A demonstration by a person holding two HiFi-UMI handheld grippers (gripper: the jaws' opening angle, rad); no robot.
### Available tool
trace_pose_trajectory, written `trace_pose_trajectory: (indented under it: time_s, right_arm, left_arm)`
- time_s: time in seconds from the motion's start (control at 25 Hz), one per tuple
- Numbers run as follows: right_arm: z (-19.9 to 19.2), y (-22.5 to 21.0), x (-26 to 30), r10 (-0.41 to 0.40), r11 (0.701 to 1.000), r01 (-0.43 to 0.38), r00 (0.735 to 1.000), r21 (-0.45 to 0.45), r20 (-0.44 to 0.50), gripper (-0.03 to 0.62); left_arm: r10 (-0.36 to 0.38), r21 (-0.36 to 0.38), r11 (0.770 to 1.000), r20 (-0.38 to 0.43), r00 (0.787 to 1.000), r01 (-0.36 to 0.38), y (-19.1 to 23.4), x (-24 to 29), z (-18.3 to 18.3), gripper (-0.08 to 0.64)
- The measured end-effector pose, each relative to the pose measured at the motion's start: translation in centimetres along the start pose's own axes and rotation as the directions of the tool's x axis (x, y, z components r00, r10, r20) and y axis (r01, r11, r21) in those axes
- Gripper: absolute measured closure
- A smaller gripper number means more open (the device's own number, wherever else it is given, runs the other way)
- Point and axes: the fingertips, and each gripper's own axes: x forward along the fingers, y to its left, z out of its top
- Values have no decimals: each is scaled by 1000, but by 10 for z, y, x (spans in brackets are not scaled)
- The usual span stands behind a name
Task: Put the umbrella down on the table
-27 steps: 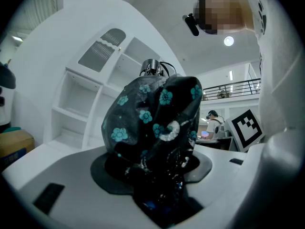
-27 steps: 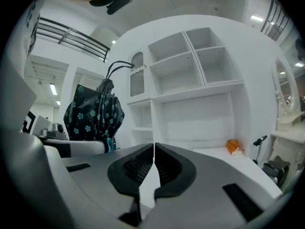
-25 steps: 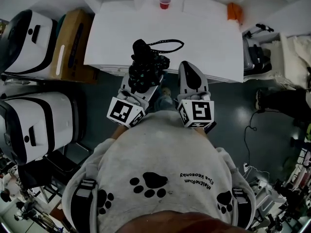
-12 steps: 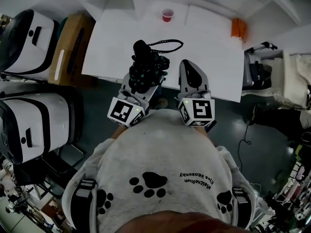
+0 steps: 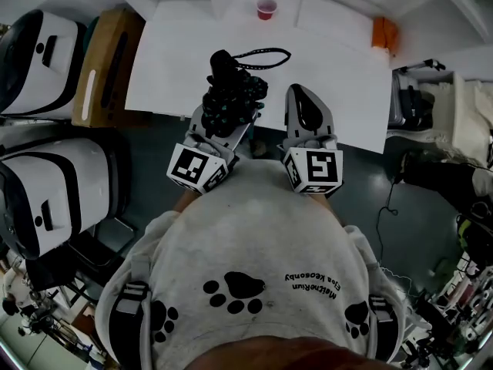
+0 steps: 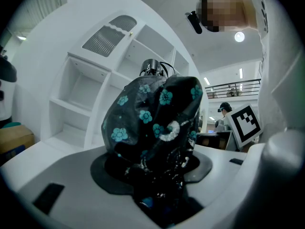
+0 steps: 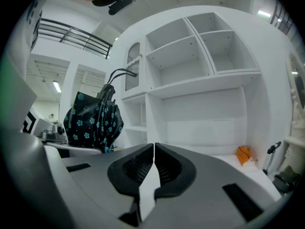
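Left gripper (image 5: 225,122) is clamped on the folded umbrella (image 5: 231,95), over the table's (image 5: 169,60) near edge. Right gripper (image 5: 298,92) sits just beside it, jaws closed, empty.

There is 1 umbrella (image 5: 231,91). There are 2 grippers: 1 left gripper (image 5: 229,122) and 1 right gripper (image 5: 302,99). They carry 2 cubes, 1 marker cube (image 5: 196,168) on the left and 1 marker cube (image 5: 314,169) on the right. There is 1 table (image 5: 323,68), with 1 red cup (image 5: 266,8) and 1 orange object (image 5: 384,31). To the left are 1 cardboard box (image 5: 108,64) and 2 machines, 1 white-and-black case (image 5: 38,56) and 1 white-and-black case (image 5: 58,195). There is 1 shelf unit (image 7: 205,56).
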Motion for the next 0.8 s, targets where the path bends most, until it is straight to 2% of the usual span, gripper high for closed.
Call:
trace_pose_trajectory:
  time_s: [0.16,0.32,0.8]
  right_arm:
    - [3,-4,6,-16,1000,16,1000,2,-13,560]
    - [0,-9,12,-32,999,32,999,14,-32,560]
    - [-21,-19,23,-86,996,89,993,27,-86,560]
  left_arm:
    - [-31,15,999,-69,997,32,8,6,-4,316]
    - [-57,25,998,-93,994,59,13,16,-3,316]
    - [-104,-15,995,-139,985,103,29,39,-21,316]
